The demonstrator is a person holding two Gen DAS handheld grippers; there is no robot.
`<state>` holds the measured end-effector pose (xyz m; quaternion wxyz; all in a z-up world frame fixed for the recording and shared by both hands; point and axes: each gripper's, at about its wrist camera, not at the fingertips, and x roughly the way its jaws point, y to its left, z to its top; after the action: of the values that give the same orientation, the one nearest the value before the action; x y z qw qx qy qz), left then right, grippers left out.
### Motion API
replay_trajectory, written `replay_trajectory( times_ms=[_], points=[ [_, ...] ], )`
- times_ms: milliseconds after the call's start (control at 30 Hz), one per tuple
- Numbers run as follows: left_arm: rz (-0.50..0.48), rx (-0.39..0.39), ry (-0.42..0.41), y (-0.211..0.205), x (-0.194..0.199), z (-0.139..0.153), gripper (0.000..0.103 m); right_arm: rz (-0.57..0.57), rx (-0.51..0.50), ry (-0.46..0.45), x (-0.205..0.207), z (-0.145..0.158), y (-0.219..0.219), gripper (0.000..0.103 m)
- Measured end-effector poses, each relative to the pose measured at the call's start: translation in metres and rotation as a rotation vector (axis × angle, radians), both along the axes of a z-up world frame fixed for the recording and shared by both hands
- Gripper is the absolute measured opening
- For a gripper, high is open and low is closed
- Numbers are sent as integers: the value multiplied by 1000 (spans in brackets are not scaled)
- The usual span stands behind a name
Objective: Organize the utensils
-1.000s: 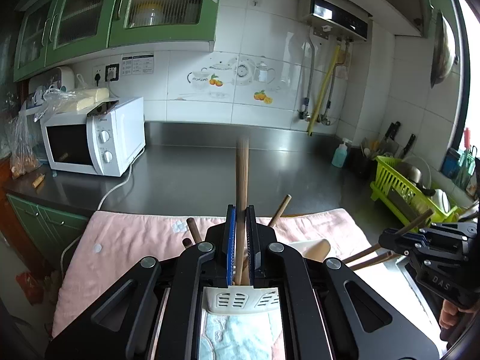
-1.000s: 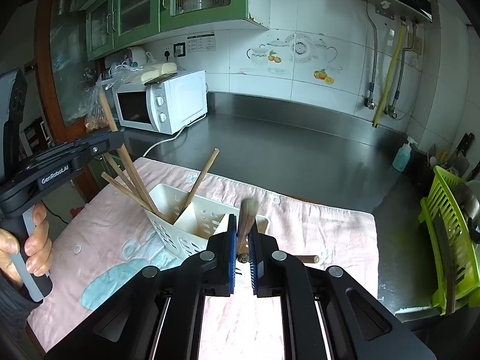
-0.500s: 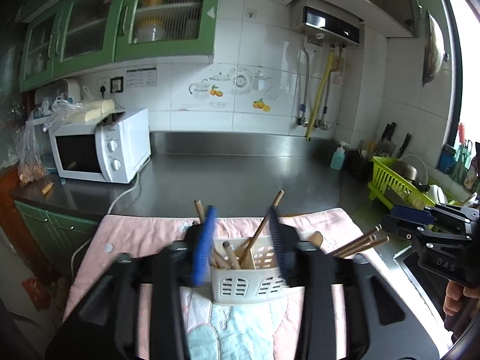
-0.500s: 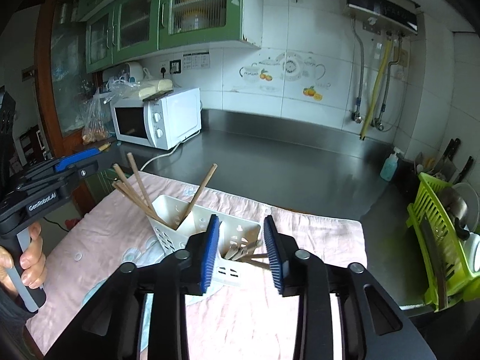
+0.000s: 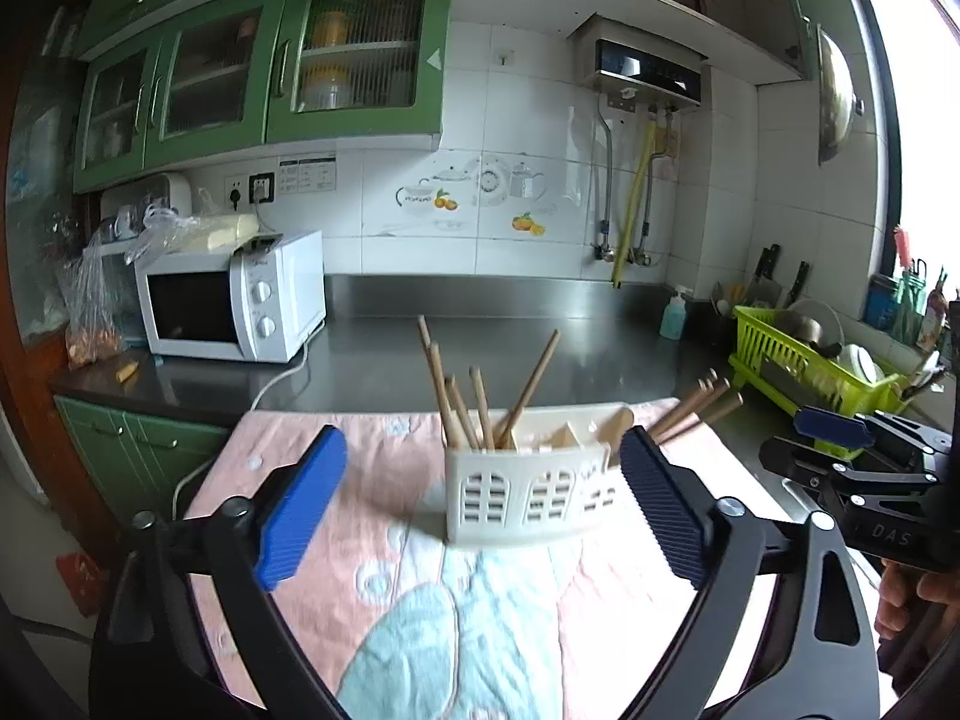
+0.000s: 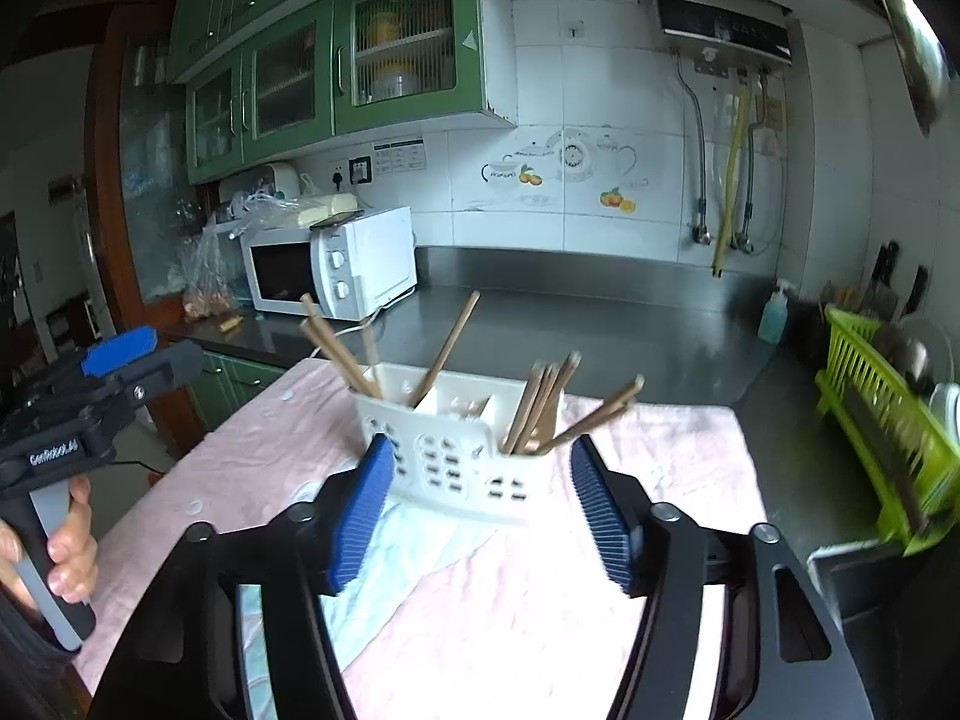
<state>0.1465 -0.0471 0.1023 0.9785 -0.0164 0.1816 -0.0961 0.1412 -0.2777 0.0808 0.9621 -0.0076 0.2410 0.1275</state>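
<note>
A white plastic utensil caddy point(image 5: 528, 492) stands on a pink and blue cloth point(image 5: 480, 618); it also shows in the right wrist view point(image 6: 462, 468). Several wooden chopsticks point(image 5: 462, 402) lean in its left compartment, and more wooden sticks point(image 6: 549, 405) lean out of its right one. My left gripper point(image 5: 480, 510) is open and empty, just in front of the caddy. My right gripper point(image 6: 483, 510) is open and empty, also just in front of it. Each gripper shows at the edge of the other's view.
A white microwave point(image 5: 234, 300) stands on the steel counter point(image 5: 480, 348) at the back left. A green dish rack point(image 5: 804, 366) and a soap bottle point(image 5: 672, 315) are at the right. The counter's front edge drops off on the left.
Both grippers let go of the wooden sticks they held, opened wide and drew back from the caddy. The sticks now stand in the caddy.
</note>
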Motion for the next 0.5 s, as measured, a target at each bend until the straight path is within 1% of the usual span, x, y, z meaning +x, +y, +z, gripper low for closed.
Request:
replay_trajectory(
  times_ms=[67,233,267,333,400,500],
  points=[
    [7,5,4,3,-11,-8,98,-8,4,-1,-9,-7,2,65],
    [17,9,24,5,-35,-24,98,-27,12,-1,-34,-22,10,72],
    [22,13,27,6,-39,-26,98,-30,6,-2,-39,-25,12,76],
    [33,29,31,6,-51,-33,98,-50,-16,-15,-52,-31,16,80],
    [45,28,44,8,-62,-39,98,-57,-29,-16,-63,-37,18,85],
    [58,18,71,10,-77,-47,98,-74,-26,-11,-79,-46,19,88]
  ],
)
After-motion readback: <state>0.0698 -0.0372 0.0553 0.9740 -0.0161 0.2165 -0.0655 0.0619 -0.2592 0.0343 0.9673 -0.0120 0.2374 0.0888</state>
